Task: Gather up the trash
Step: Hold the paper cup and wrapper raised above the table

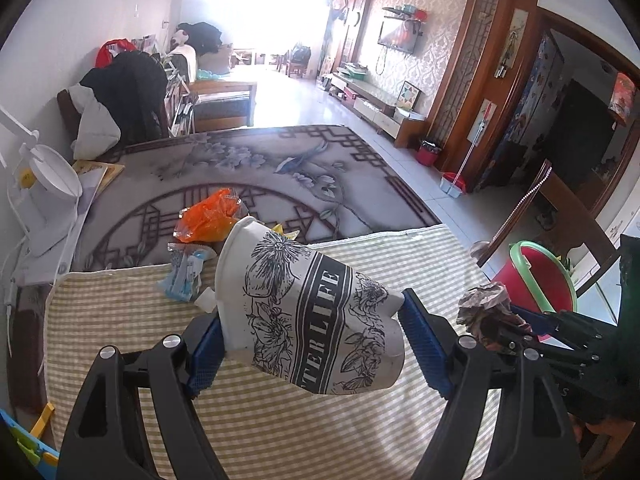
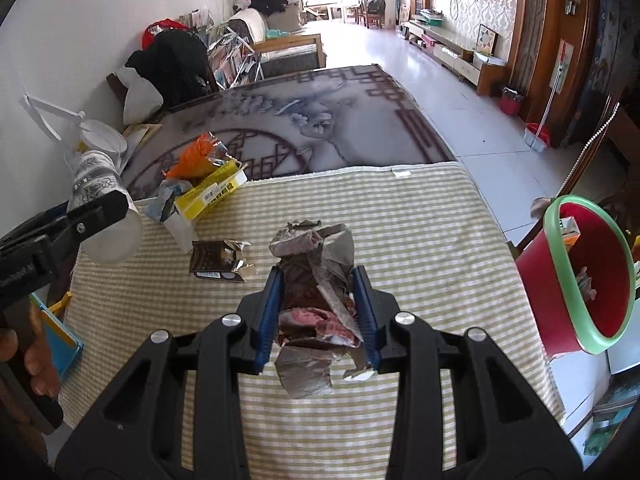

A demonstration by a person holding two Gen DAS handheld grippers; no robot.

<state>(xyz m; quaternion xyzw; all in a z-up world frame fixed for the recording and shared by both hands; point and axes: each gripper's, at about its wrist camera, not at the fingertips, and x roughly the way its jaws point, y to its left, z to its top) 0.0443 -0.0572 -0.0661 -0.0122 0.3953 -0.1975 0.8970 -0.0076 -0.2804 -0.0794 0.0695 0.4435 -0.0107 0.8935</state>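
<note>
Two grips: left gripper (image 1: pixel 310 338) clamps a flower-printed paper cup (image 1: pixel 308 312); right gripper (image 2: pixel 320 316) pinches a crumpled wrapper (image 2: pixel 316 312) above the checked cloth (image 2: pixel 400 220). Red bin (image 2: pixel 576 276) stands rightward; cartons (image 2: pixel 218 266) lie behind.

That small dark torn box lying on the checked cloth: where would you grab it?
Judging by its pose, come from above and pinch across the narrow sides of the small dark torn cardboard box. It lies flat on the green-and-white checked cloth, and its torn flaps on the right look too flimsy to hold.

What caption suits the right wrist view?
Right hand-held gripper clamps crumpled wrapper above checked cloth, beside red bin.
</note>
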